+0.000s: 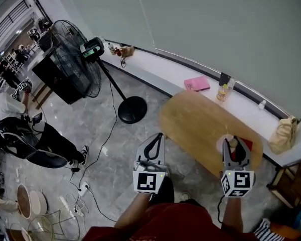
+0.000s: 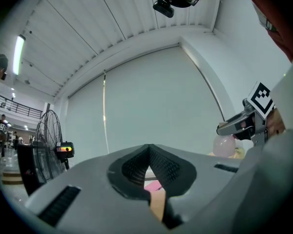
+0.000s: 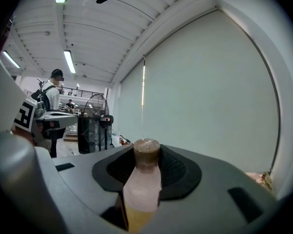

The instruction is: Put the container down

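R gripper (image 3: 146, 156): jaws part-open, clamped on container (image 3: 140, 191), a pale bottle w/ brown cap, yellowish low down. Pads press both sides of its upper body. Cap sits at the jaw tips, pointing away from cam. Head view: R gripper (image 1: 236, 152) is over near-right end of wooden table (image 1: 190, 119), container in its jaws. Can't tell if bottle touches tabletop. Small red item (image 1: 247, 143) on table just right of the jaws.

L gripper (image 2: 149, 155): jaws together, tips meeting, nothing betw them. Head view: L gripper (image 1: 158, 137) is off the table, over the floor, just left of table edge, well apart from R gripper. In L gripper view the R gripper shows at far right w/ the pale bottle under it.

Beyond R gripper: white ledge (image 1: 160, 67) w/ pink book (image 1: 197, 84) and small bottle (image 1: 223, 91). Beyond L gripper, to its left: standing fan (image 1: 72, 59). Further left, a person (image 1: 45, 142) in black, low to the floor.
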`<state>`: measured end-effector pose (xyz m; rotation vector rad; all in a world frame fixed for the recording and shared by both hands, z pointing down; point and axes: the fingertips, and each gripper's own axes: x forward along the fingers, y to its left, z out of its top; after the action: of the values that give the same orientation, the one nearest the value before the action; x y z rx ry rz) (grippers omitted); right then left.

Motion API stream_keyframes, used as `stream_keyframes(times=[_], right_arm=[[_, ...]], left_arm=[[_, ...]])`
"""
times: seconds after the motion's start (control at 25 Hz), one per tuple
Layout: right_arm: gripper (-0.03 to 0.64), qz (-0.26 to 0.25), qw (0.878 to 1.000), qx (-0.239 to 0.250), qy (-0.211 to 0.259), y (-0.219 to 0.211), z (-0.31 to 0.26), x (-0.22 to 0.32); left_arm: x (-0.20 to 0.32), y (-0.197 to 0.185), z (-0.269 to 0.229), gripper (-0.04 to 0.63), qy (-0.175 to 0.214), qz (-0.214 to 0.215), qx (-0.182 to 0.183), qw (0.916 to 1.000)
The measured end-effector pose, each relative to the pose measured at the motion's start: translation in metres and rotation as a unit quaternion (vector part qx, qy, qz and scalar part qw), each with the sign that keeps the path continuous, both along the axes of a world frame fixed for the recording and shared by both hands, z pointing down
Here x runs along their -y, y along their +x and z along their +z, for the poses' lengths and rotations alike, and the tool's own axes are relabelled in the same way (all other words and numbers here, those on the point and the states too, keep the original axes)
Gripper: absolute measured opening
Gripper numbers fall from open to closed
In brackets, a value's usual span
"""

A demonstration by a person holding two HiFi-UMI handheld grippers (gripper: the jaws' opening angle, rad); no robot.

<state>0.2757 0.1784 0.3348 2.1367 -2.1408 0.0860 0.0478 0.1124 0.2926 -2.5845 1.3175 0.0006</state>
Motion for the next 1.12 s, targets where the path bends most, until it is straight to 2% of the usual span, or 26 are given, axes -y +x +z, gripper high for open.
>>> stream_keyframes(times=[0.36,0.76,1.12], right_arm=[[0.138,0.014,1.0,-0.017,-0.012,-0.007,0.008,0.065],[0.138,0.0,0.999,-0.028,-0.03,-0.069,0.005,0.193],[0.138,0.003,0.998,-0.034,-0.043,-0.109,0.007,0.283]], left_arm=[[0.074,-0.009,0.015,0.005,-0.001,0.012,-0.002,0.9999],[0.201,-0.068,0.019,0.005,-0.009,-0.004,-0.015,0.9998],[0.294,-0.111,0.023,0.005,-0.009,-0.007,-0.01,0.9999]])
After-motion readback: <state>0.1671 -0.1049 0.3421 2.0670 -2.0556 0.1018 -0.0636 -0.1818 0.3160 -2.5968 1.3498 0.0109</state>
